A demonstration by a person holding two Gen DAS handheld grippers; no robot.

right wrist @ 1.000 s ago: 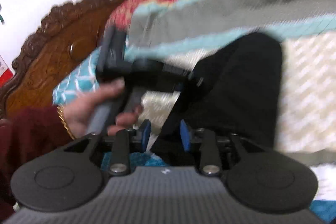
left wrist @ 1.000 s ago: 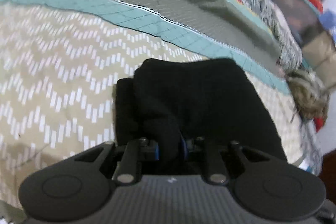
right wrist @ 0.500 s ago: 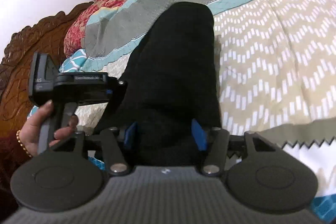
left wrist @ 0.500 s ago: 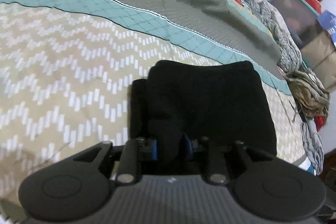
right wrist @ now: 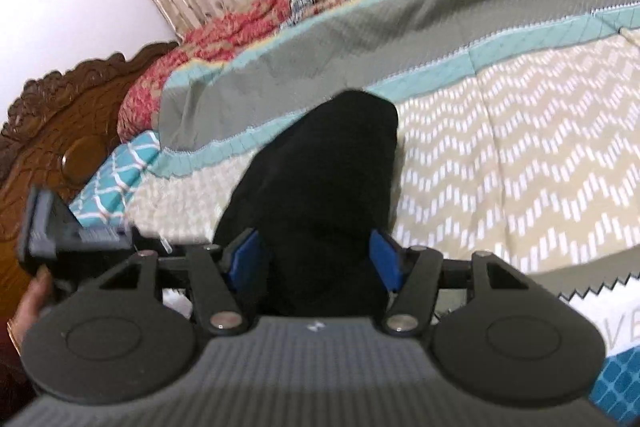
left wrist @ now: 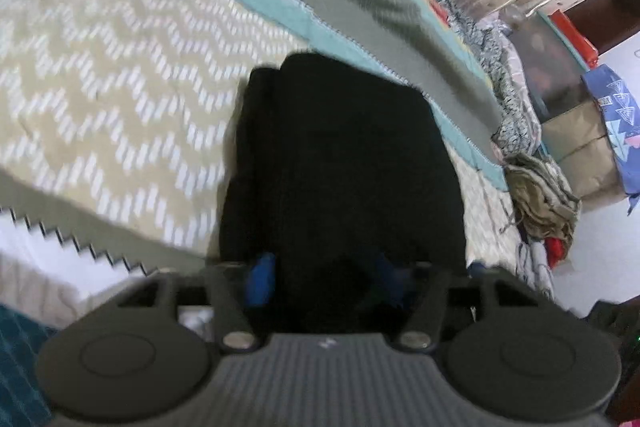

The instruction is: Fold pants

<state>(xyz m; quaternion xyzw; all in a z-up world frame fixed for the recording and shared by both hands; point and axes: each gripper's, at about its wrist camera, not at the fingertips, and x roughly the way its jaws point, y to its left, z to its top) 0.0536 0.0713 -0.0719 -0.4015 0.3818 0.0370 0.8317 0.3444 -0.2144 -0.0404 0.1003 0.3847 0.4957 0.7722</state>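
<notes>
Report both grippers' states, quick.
Left gripper: jaws stand apart around the folded black pants; whether they grip cannot be told.
Right gripper: open; its jaws have just been opening, with the pants between them.

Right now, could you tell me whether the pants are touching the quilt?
Touching. The right wrist view shows the pants lying on the quilt, with no gap at their far end.

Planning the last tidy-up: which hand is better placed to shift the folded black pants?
Left, probably. The left gripper has just closed further on the black pants; the right gripper has just opened, with cloth between its jaws.
</notes>
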